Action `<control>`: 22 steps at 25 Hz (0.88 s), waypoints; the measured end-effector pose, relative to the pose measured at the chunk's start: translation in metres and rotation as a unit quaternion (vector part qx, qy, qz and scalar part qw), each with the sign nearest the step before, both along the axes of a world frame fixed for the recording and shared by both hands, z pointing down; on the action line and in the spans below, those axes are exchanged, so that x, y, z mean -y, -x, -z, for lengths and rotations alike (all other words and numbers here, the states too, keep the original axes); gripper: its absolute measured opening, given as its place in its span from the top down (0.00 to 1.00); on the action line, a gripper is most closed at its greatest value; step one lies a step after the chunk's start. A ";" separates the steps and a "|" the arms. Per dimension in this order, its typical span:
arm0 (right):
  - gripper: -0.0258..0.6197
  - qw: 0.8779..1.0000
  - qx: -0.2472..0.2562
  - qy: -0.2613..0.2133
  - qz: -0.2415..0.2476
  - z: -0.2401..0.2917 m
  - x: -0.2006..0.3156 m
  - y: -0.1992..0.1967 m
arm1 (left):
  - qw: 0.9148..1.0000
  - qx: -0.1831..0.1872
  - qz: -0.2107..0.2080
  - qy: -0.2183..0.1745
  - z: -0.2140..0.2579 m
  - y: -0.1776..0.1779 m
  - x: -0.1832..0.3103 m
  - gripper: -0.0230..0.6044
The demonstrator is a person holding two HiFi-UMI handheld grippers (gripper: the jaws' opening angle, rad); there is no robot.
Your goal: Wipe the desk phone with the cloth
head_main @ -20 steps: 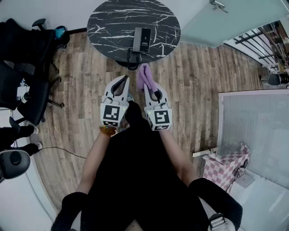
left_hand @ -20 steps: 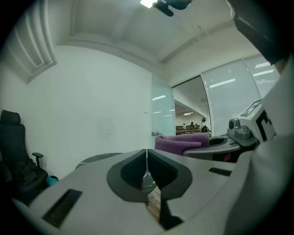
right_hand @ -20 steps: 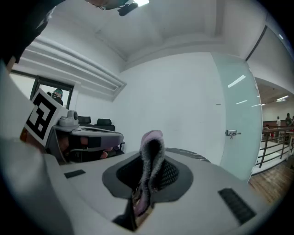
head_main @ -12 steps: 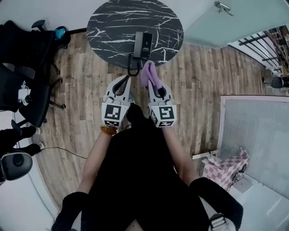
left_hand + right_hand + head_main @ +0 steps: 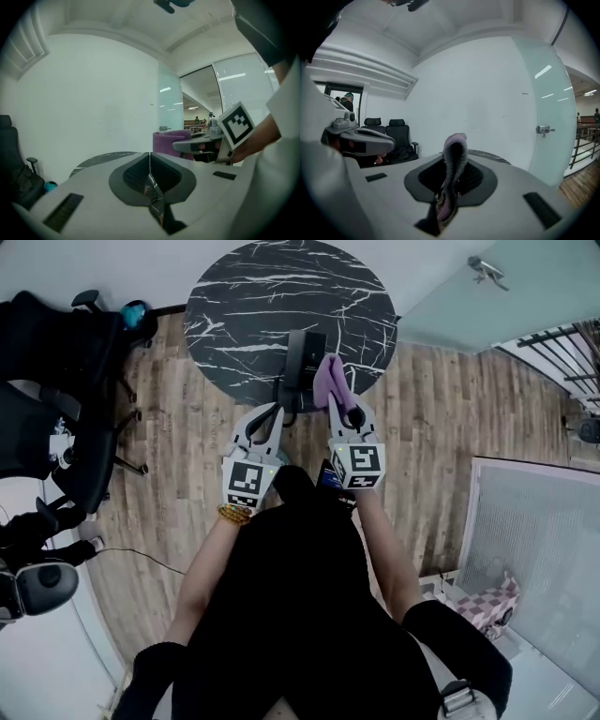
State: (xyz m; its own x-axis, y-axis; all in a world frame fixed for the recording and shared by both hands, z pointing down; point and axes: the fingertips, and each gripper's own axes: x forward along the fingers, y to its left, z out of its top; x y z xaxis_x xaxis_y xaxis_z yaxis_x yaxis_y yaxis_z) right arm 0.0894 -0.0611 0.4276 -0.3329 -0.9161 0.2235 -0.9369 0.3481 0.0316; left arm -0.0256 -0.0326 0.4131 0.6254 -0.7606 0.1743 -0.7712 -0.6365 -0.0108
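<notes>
A round table (image 5: 244,315) with a black, white-veined marble top stands on a wood-plank floor (image 5: 178,456). A dark desk phone (image 5: 303,354) lies on the top by its near edge. Black office chairs (image 5: 66,399) stand on the floor at the left.

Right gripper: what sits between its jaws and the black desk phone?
Only the purple cloth, clamped by the right gripper and sticking out toward the black desk phone. The head view shows it; whether they touch is unclear.

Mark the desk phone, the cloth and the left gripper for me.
desk phone (image 5: 305,352), head view, middle of its dark body
cloth (image 5: 328,379), head view, middle of the purple fold
left gripper (image 5: 277,412), head view, tips of its shut jaws
</notes>
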 end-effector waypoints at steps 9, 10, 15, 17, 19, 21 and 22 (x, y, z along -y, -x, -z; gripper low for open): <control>0.86 0.992 -0.080 -0.014 0.092 -0.020 0.098 -0.001 | 1.000 0.017 0.008 0.004 -0.019 -0.013 0.033 0.93; 0.86 0.990 -0.097 -0.014 0.106 -0.023 0.108 0.000 | 1.000 0.017 0.013 0.004 -0.020 -0.010 0.035 0.93; 0.86 0.977 -0.167 0.000 0.131 -0.041 0.163 0.001 | 0.999 0.008 0.036 0.018 -0.025 0.010 0.056 0.93; 0.86 0.974 -0.187 -0.001 0.130 -0.046 0.186 -0.001 | 0.999 0.011 0.032 0.015 -0.025 0.014 0.065 0.93; 0.86 0.969 -0.209 -0.006 0.130 -0.048 0.209 0.002 | 0.999 0.012 0.032 0.012 -0.025 0.020 0.075 0.93; 0.86 0.961 -0.241 -0.012 0.138 -0.054 0.227 0.009 | 0.999 0.010 0.036 0.013 -0.024 0.025 0.083 0.93; 0.86 0.955 -0.259 -0.012 0.146 -0.061 0.234 0.013 | 0.999 0.008 0.038 0.015 -0.025 0.026 0.086 0.93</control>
